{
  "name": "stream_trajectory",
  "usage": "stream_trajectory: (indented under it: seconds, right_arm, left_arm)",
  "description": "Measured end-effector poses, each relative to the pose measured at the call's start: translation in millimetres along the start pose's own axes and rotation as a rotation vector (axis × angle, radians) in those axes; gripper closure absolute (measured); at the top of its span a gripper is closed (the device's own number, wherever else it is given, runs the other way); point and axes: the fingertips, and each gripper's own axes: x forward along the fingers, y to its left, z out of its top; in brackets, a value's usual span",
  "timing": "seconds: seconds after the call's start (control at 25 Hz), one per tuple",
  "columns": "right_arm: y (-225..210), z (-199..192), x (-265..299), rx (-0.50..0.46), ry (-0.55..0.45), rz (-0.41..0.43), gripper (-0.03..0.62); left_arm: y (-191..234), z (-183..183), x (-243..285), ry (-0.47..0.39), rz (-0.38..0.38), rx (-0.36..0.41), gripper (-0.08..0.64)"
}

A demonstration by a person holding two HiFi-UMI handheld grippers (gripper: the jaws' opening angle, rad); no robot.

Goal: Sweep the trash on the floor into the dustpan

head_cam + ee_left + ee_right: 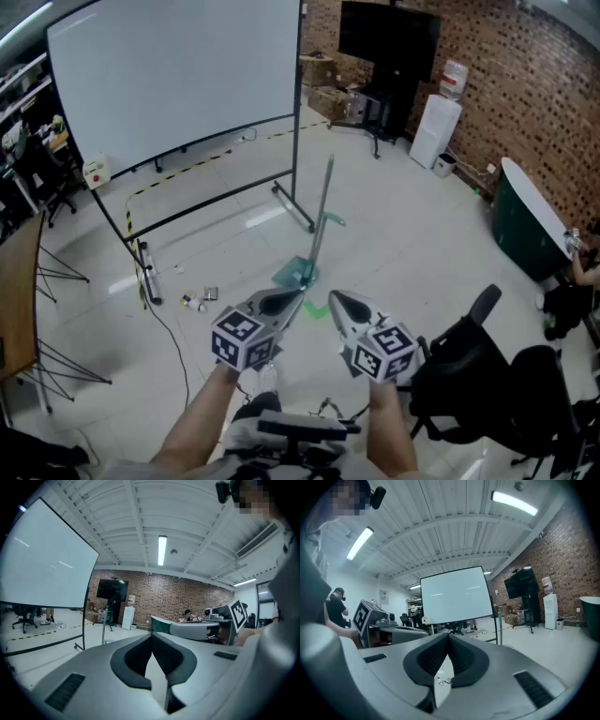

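Trash (199,300): small pieces on floor (403,234), ahead and to left of left gripper (284,302), well apart from dustpan (298,274); kind too small to be told.
Dustpan: green, stood on floor just ahead of both gripper tips, long handle (322,211) upright.
Left gripper: jaws together, nothing held.
Right gripper (337,304): jaws together, nothing held.
Step judged in hand: tool pickup.
Jaws to be opened before approach. Handle to be clamped mid-length, kept vertical while carried.
Pan mouth to be turned toward trash, lip pressed flat on floor before sweeping is begun.

Green long-handled dustpan (298,273) upright, small trash (194,302) nearby
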Motion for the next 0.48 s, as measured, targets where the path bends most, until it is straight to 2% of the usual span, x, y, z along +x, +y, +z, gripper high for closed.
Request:
stream_trajectory:
  seconds: [0.2, 0.48]
  right_arm:
    - [-34, 5, 52, 0.003, 0.023, -0.019, 0.592]
    - [-86, 25, 124, 0.004, 0.043, -0.093, 0.592]
  left_arm:
    - [54, 6, 37, 0.019, -0.025, 0.009, 0.557]
    - [132, 22, 90, 0.056, -0.103, 0.015, 0.557]
